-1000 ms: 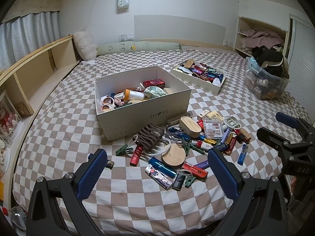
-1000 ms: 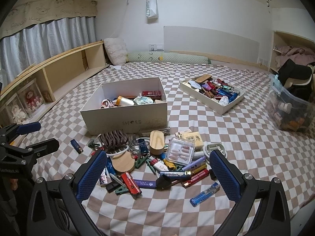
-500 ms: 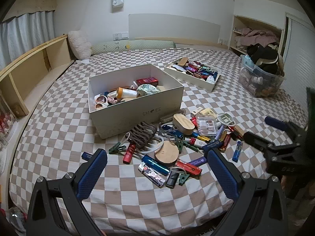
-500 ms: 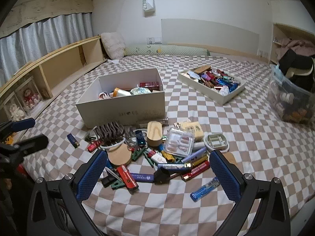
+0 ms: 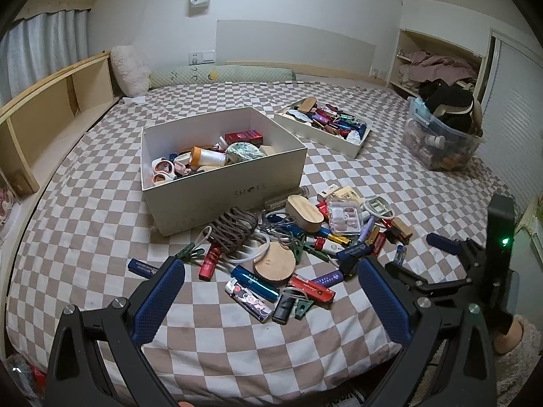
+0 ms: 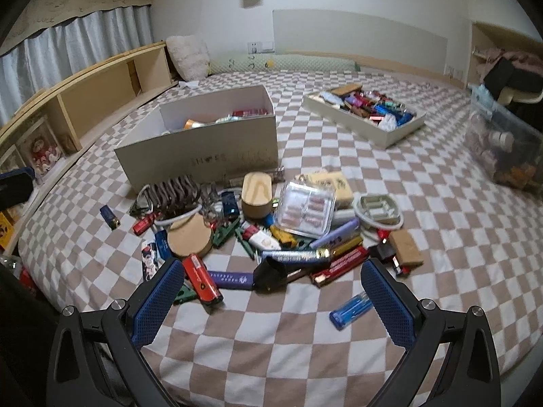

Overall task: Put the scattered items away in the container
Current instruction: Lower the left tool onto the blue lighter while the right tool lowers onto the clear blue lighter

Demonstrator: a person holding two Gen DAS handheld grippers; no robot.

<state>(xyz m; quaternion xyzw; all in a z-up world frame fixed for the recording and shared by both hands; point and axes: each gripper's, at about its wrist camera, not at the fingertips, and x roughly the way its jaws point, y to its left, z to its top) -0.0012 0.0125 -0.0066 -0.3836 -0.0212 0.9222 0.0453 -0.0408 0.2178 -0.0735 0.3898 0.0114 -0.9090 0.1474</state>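
Right wrist view: right gripper (image 6: 271,300) gapes wide and empty, as does left gripper (image 5: 271,300). Scattered items (image 6: 271,227) lie heaped just before the shoe box (image 5: 224,183). Closing on the tangle probably drags neighbouring items along.

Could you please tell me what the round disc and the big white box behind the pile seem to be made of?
Round disc: probably wood, matte, pale tan with faint grain. White box: likely cardboard, matte; thin straight walls with printed lettering, like a shoebox.
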